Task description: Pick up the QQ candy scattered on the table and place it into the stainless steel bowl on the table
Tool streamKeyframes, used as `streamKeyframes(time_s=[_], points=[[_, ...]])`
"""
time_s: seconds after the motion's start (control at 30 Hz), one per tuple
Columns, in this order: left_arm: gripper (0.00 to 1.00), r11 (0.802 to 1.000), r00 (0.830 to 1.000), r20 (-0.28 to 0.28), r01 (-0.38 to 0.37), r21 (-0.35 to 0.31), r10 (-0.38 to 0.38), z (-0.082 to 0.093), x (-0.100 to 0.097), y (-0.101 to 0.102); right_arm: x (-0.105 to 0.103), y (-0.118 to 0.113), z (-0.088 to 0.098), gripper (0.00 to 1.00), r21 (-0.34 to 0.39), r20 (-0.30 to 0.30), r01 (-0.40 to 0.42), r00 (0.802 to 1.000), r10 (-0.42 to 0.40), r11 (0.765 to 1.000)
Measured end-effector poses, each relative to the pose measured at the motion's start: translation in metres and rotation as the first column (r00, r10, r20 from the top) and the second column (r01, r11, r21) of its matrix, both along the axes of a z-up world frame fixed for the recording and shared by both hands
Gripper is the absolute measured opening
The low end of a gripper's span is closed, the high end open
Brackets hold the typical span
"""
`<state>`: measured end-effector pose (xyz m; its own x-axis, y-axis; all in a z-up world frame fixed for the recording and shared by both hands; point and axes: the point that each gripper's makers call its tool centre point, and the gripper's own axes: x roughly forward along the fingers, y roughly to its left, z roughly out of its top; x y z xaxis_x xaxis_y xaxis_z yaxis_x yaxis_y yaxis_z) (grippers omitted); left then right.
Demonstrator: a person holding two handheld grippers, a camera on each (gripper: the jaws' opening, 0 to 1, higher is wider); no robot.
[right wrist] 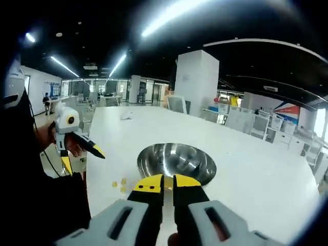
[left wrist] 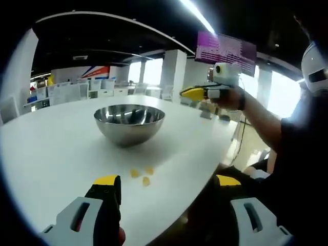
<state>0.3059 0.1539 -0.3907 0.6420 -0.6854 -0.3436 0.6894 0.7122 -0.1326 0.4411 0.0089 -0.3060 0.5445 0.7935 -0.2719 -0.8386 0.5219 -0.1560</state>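
A stainless steel bowl [left wrist: 129, 122] stands upright on the white tabletop [left wrist: 51, 154], and everything else is placed from it. In the left gripper view, three small yellow QQ candies [left wrist: 142, 175] lie loose on the tabletop just in front of the bowl, on the camera's side, close together but not touching the bowl. The left hand-held gripper [left wrist: 166, 182] is lower still, nearer the camera than the candies, with its yellow-tipped jaws spread wide apart and nothing between them; its left jaw is over the tabletop, its right jaw past the tabletop edge. The right hand-held gripper [left wrist: 196, 93] is held in the air to the right of the bowl and above its rim, off the tabletop edge, gripped by the person's hand [left wrist: 230, 97]. In the right gripper view, the bowl [right wrist: 176, 162] sits directly beyond the right hand-held gripper [right wrist: 168, 183], whose yellow-tipped jaws are brought together with only a thin slit between them, holding nothing. The candies [right wrist: 121, 184] lie to the left of the bowl, and the left hand-held gripper [right wrist: 82, 154] is farther left, jaws apart.
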Motion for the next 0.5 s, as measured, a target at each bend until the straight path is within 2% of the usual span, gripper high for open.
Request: streamKeyframes(time_s=[0.17, 0.5], points=[[0.74, 1.0, 1.0, -0.003, 0.002, -0.001, -0.002, -0.001, 0.0, 0.0, 0.023, 0.017, -0.003, 0.08, -0.08, -0.007, -0.037, 0.999, 0.037, 0.996], [0.74, 1.0, 1.0, -0.008, 0.005, -0.004, -0.005, -0.003, -0.002, 0.0, 0.054, 0.057, -0.017, 0.08, -0.219, -0.051, -0.137, 0.99, 0.129, 0.966]])
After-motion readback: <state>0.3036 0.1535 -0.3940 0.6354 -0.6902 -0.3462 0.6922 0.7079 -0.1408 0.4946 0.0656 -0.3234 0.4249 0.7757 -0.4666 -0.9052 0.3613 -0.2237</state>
